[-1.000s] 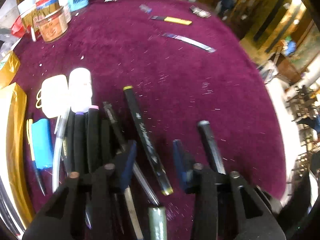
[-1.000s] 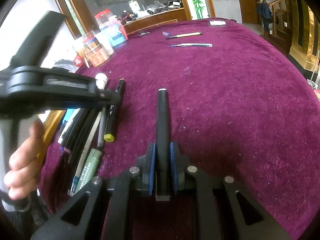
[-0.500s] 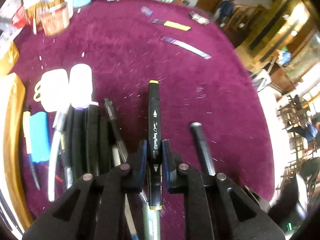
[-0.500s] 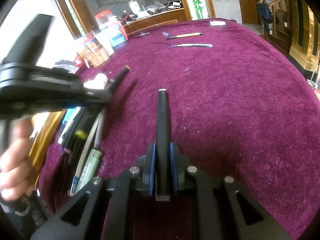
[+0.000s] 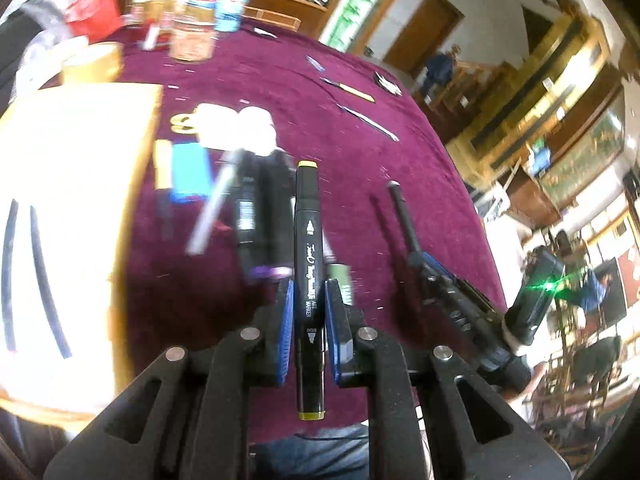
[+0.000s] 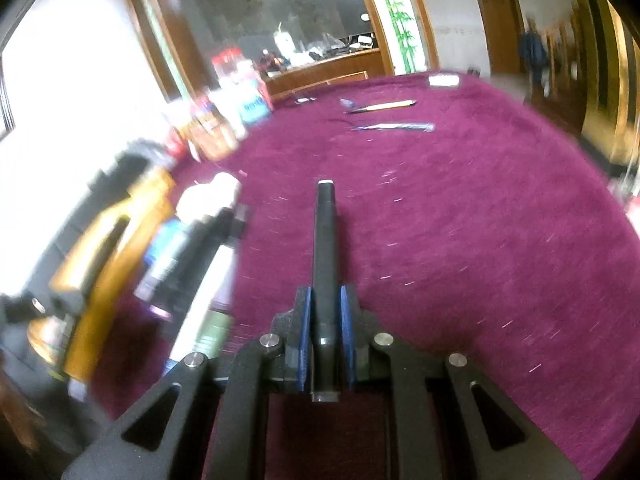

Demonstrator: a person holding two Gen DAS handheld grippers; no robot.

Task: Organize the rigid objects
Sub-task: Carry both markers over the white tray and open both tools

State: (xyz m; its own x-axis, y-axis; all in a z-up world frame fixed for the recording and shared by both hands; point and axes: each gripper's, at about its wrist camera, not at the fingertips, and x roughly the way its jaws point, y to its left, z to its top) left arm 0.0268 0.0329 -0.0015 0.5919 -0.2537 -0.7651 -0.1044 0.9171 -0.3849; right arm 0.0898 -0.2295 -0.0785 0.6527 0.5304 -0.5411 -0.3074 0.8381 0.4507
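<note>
My left gripper point(image 5: 307, 300) is shut on a black art marker with yellow ends point(image 5: 307, 240) and holds it above the purple tablecloth point(image 5: 280, 80). My right gripper point(image 6: 326, 304) is shut on a plain black pen point(image 6: 325, 240), also held off the cloth; it shows in the left wrist view point(image 5: 424, 268) to the right. A blurred row of black markers and pens point(image 5: 256, 216) lies on the cloth below and left of the held marker. It shows at the left of the right wrist view point(image 6: 200, 256).
A white mug and white bottle point(image 5: 236, 124), a blue eraser point(image 5: 190, 170) and a bright box point(image 5: 72, 208) sit left. Jars and containers point(image 5: 192, 36) stand at the far edge. A yellow-handled tool point(image 6: 384, 107) and a thin pen point(image 6: 394, 126) lie far across.
My left gripper closed on the yellow-ended marker and lifted it off the cloth, moving back toward me. My right gripper, still holding the black pen, has also risen.
</note>
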